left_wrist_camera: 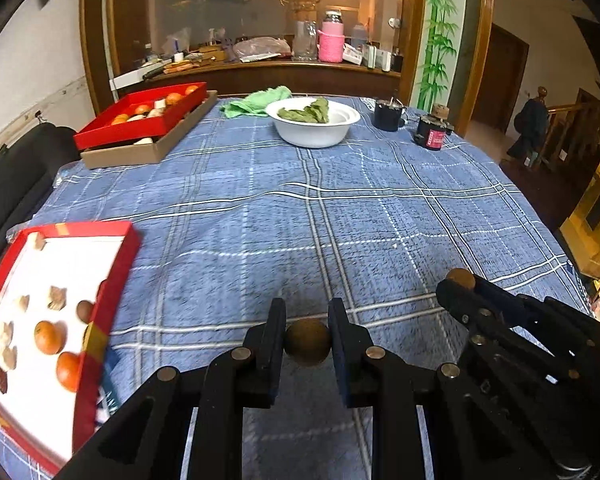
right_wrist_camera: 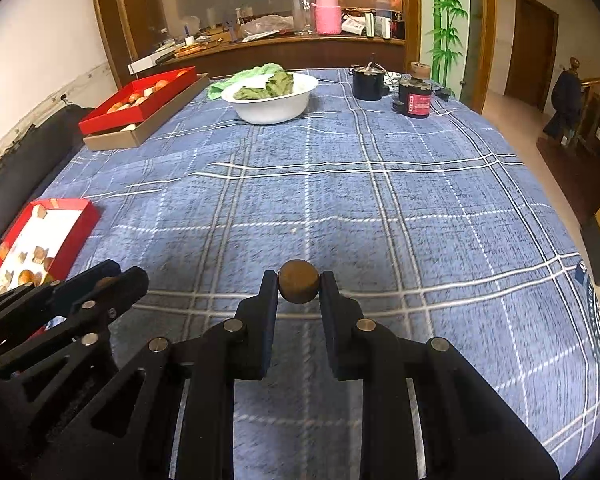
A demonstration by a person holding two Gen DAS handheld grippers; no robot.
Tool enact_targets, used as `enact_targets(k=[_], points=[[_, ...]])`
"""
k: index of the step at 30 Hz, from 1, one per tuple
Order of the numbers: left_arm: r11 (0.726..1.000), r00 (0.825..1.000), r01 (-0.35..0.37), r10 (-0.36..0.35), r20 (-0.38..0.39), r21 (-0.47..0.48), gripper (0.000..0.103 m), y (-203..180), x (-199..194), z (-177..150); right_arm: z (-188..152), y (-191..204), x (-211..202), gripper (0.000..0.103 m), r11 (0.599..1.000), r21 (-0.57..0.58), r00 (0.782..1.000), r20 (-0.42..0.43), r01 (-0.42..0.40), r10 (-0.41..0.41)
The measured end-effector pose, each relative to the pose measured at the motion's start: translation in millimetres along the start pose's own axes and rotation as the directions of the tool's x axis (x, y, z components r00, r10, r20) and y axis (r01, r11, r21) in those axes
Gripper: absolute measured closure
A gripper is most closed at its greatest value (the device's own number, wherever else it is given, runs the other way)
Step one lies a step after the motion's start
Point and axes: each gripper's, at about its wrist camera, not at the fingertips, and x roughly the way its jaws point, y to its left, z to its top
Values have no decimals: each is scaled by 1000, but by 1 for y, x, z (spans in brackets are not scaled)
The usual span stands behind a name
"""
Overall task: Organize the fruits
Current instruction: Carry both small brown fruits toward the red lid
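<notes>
While both claws are carried above the desk (right_wrist_camera: 380, 200), one brown fruit (left_wrist_camera: 308, 342) is clamped in the left claw (left_wrist_camera: 307, 340) and another brown fruit (right_wrist_camera: 299, 281) in the right claw (right_wrist_camera: 299, 286). Left of the left claw lies the red tray (left_wrist_camera: 112, 280), judged a likely sorting place.

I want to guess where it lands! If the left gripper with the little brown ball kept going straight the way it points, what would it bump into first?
Probably just the blue checked tablecloth. The left gripper, shut on a brown round fruit, tilts down toward bare cloth. The white bowl sits much farther back, though depth is hard to judge.
</notes>
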Motion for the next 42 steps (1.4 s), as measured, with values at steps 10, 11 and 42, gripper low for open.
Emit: enact_targets(k=[10, 11, 42], points=[[999, 999, -38, 38, 8, -36, 82, 37, -24, -19, -11, 42, -17, 84, 999, -49, 1000, 13, -23, 24], [998, 999, -42, 42, 9, -42, 82, 41, -25, -21, -12, 45, -17, 84, 998, -54, 999, 14, -30, 31], [951, 978, -183, 201, 49, -248, 82, 166, -80, -52, -25, 152, -39, 83, 963, -229, 988, 21, -144, 153]])
